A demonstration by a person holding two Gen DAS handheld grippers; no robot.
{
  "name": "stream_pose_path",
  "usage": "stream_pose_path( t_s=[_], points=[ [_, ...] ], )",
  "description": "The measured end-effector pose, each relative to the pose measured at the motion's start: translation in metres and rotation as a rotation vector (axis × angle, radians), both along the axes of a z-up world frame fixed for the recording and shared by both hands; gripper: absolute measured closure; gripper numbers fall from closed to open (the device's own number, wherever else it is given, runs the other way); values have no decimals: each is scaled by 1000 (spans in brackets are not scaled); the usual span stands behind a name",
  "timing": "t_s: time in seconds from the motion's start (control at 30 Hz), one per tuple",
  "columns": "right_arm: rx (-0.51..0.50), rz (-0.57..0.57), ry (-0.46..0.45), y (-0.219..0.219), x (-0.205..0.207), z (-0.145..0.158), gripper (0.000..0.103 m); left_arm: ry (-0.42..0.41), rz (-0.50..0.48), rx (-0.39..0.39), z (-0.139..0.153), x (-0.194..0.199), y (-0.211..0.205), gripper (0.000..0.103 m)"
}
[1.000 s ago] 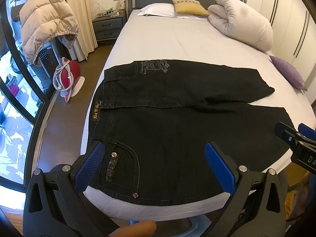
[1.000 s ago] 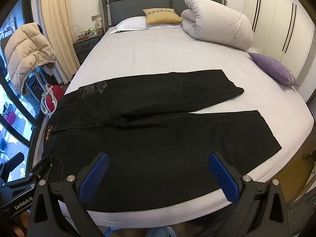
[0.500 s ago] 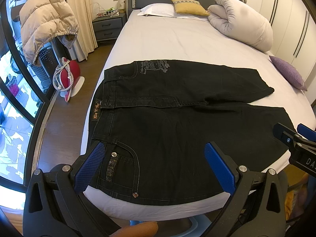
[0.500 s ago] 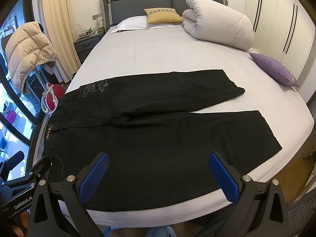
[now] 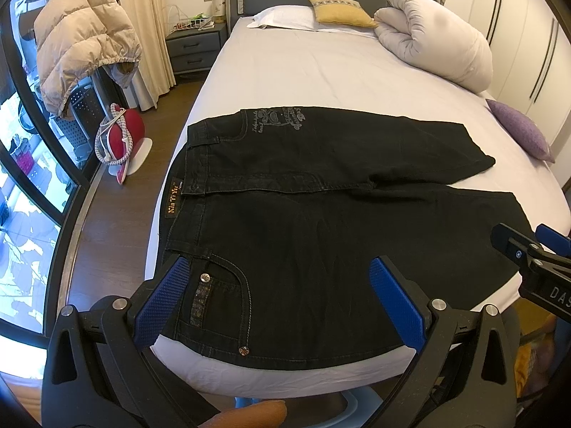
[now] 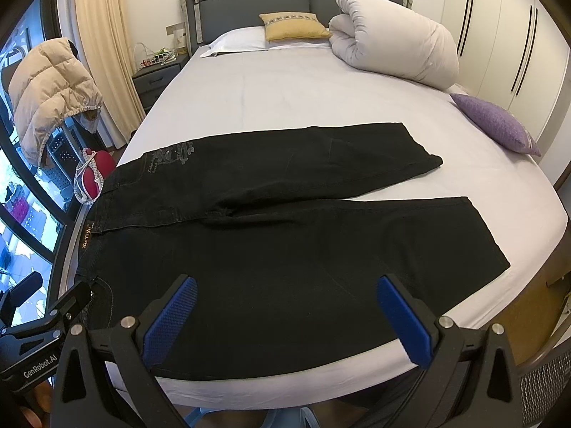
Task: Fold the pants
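I held both claws spread, empty, low in frame before the pants (image 5: 321,221) on the bed (image 5: 321,71): left claw (image 5: 282,303), right claw (image 6: 285,317). Only my left view showed the front pocket (image 5: 221,299).

bright daylight from left, sharp, fisheye-bent edges

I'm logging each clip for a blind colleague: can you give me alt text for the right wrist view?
Black pants lie spread flat across the foot of a bed, waistband to the left and both legs reaching right. The open right gripper hovers over the near leg, holding nothing. A rolled white duvet and yellow pillow sit by the headboard.
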State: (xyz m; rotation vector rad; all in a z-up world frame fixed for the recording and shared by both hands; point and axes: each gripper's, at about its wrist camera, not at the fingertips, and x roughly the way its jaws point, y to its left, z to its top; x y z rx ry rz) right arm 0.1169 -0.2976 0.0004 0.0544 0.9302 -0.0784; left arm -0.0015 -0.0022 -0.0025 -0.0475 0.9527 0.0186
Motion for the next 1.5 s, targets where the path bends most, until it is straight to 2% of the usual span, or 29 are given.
stream_pose_path(
  t_s=[1.5],
  points=[
    [5, 0, 9, -1, 0, -3, 0, 5, -1, 1, -2, -2, -3, 0]
  ],
)
